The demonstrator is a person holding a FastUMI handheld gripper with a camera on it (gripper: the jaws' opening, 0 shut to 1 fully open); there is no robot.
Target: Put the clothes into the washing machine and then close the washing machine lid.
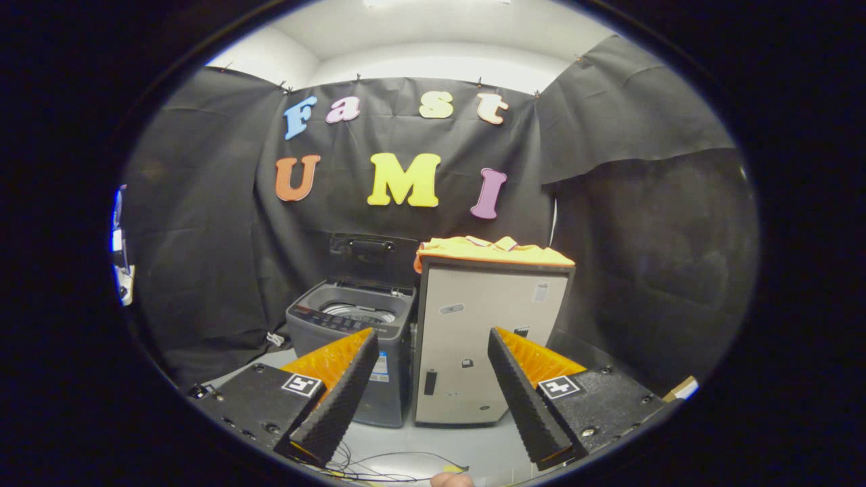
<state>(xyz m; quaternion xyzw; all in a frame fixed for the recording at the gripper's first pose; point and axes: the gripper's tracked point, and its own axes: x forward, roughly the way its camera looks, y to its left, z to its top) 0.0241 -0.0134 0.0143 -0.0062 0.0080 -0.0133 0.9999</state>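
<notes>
- The gripper (433, 341) is spread wide, nothing between its fingers.
- Beyond the fingers at 11 o'clock stands the washing machine (352, 338), lid (362, 247) raised against the wall.
- At 1 o'clock the yellow clothes (490, 251) lie on a pale cabinet (473, 338), just beside the washing machine.

The claw (433, 341) has ridged wedge fingers, screwed base plates and square black-and-white marker tags.
</notes>
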